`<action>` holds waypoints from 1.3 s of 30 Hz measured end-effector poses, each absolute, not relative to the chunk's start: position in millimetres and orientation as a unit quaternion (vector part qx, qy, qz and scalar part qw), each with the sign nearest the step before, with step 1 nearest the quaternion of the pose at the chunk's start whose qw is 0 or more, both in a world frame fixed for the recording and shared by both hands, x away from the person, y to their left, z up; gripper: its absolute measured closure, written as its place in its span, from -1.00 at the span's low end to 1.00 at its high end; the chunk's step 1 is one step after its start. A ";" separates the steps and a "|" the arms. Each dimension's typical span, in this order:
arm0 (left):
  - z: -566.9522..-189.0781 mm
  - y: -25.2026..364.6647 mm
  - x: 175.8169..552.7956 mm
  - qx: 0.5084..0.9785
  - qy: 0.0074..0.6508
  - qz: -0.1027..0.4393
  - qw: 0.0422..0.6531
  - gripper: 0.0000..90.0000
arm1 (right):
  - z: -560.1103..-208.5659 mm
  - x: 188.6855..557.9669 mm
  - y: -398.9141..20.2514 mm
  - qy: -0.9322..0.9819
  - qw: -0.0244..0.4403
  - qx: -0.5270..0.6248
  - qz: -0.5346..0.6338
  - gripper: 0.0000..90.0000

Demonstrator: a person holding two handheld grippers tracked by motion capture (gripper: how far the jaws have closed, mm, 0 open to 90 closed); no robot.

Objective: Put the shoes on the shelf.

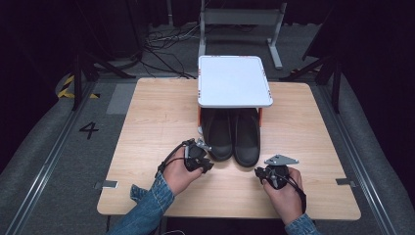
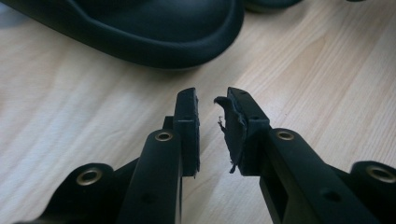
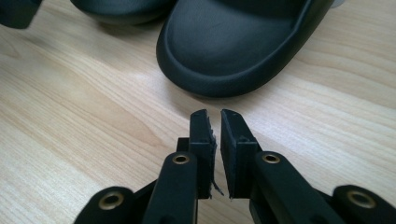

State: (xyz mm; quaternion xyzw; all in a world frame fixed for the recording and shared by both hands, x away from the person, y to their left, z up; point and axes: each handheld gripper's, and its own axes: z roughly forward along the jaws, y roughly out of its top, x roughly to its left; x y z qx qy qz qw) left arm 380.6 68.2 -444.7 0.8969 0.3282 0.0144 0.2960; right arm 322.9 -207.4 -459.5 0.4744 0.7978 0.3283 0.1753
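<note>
High view looks down; gripper views closely share the shoes [image 1: 232, 134].

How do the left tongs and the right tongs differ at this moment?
The left tongs stand with a wider gap; the right tongs are nearly closed. The left tongs' pad looks more torn than the right tongs' pad. Both are empty, above the wooden table, pointing toward a black shoe.

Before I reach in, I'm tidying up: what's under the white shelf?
Under the white shelf sits a pair of black shoes, side by side on the table, toes poking out toward the person. The shelf top covers their rear parts, so the heels can't be seen.
</note>
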 end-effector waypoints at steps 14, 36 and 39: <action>-455.4 39.7 391.4 0.908 0.316 0.000 0.276 0.84 | -469.7 333.6 -199.6 0.800 0.132 0.489 0.323 0.99; -453.5 38.6 409.0 0.895 0.349 0.000 0.277 0.80 | -449.4 369.8 -194.7 0.790 0.126 0.505 0.325 1.00; -453.6 39.1 411.8 0.895 0.350 0.000 0.278 0.80 | -447.6 374.6 -194.7 0.787 0.126 0.509 0.324 1.00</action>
